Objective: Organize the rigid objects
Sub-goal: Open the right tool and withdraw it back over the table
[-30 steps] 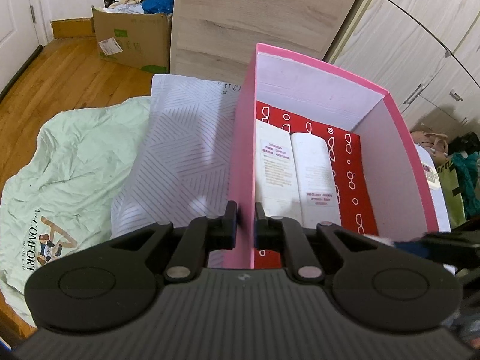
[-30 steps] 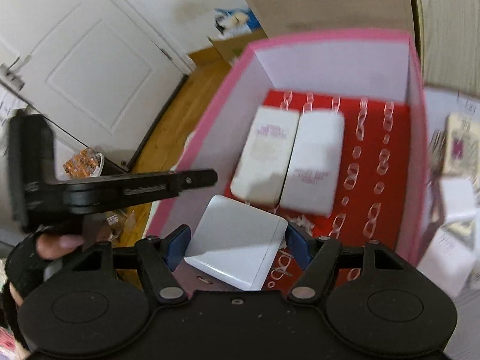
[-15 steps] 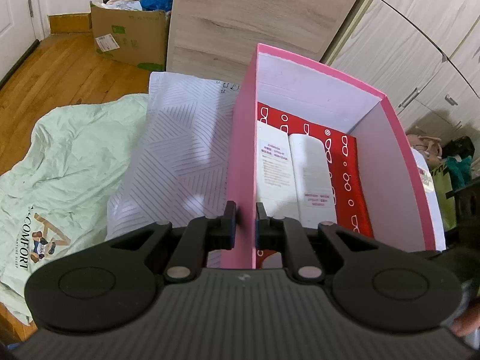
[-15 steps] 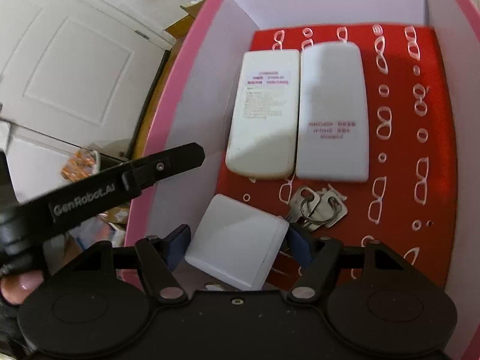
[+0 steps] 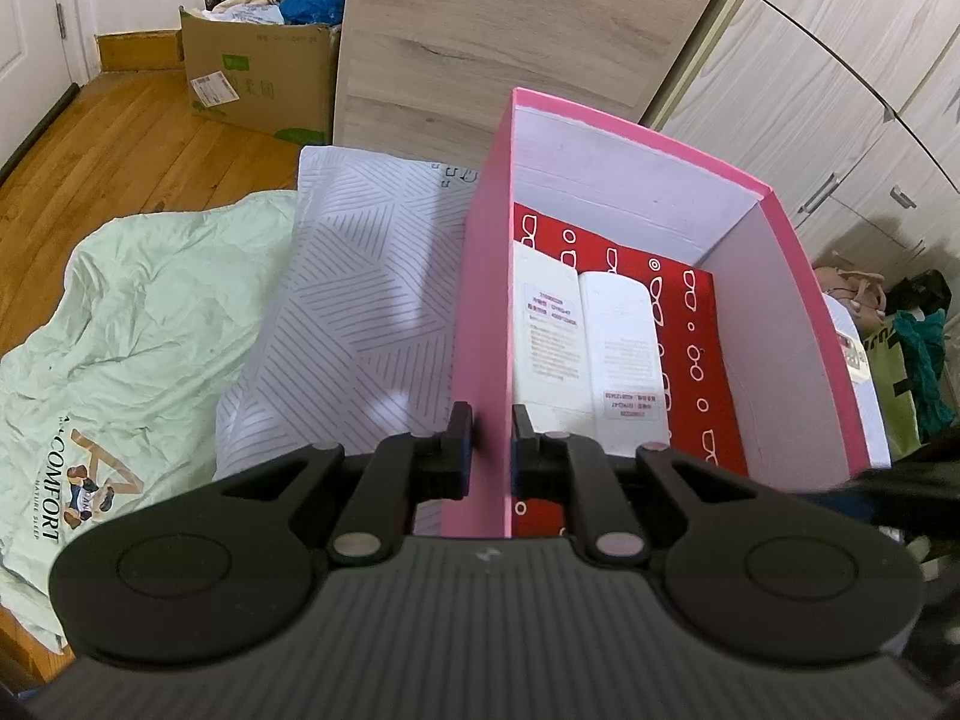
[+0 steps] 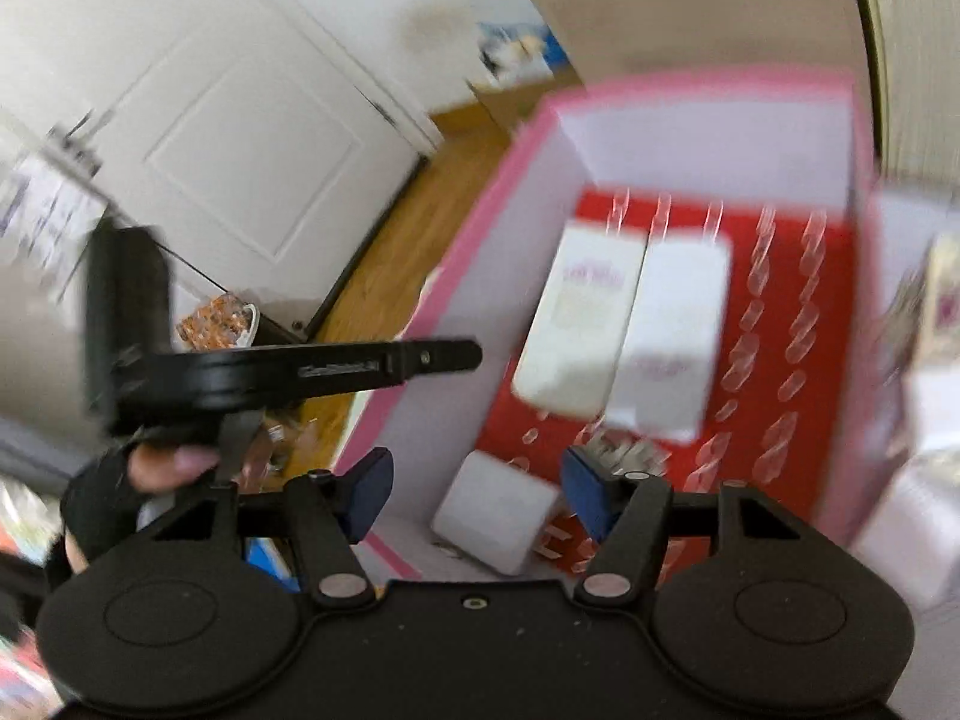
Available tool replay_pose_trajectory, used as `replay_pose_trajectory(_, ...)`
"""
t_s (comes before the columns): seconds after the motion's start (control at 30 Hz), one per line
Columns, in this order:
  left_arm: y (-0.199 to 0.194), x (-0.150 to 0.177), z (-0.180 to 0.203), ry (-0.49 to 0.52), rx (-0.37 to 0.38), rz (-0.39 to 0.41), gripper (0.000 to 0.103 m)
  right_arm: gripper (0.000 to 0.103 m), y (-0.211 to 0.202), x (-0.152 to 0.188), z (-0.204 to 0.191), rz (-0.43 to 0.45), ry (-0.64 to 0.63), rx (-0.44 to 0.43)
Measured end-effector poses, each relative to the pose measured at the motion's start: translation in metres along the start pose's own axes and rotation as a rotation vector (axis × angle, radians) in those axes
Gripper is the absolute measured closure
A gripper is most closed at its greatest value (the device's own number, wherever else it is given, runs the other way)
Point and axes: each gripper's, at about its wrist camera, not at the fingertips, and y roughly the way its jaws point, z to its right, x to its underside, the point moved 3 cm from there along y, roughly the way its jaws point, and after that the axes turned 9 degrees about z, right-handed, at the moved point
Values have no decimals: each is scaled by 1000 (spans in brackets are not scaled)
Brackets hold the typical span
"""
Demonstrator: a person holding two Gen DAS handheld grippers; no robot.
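White square box (image 6: 495,516), stiff and judged light, was set inside the pink box (image 5: 480,324) near corner; left gripper (image 5: 487,450) was clamped on its wall, right gripper (image 6: 477,495) spread wide above; opposite flat sides recommended for holding.

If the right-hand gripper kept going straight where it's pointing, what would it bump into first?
Probably the small white square block on the floor of the pink cardboard box, lying just ahead between the open right gripper fingers. The picture is blurred, so depth is uncertain.
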Motion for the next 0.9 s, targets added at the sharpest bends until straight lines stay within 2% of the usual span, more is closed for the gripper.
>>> replay_pose_trajectory(0.07,1,0,1,3,-4,2,92,35,-16,-1,0,7,-109,38)
replay_pose_trajectory(0.13,1,1,2,6,-8,5,93,35,-38,-2,8,60,-175,98)
replay_pose_trajectory(0.3,1,0,6,13,-23,7,93,34,-76,-4,44,129,-265,171)
replay_pose_trajectory(0.4,1,0,6,5,-24,6,93,28,-90,7,61,154,-331,211)
replay_pose_trajectory(0.5,0,0,6,-2,-21,5,93,27,-94,24,82,129,-391,256)
replay_pose_trajectory(0.63,0,0,8,24,-31,8,94,27,-84,37,105,79,-396,232)
replay_pose_trajectory(0.77,1,1,10,28,-38,9,94,27,-76,43,112,41,-434,183)
replay_pose_trajectory(0.9,1,1,10,35,-35,10,94,27,-64,44,121,24,-439,237)
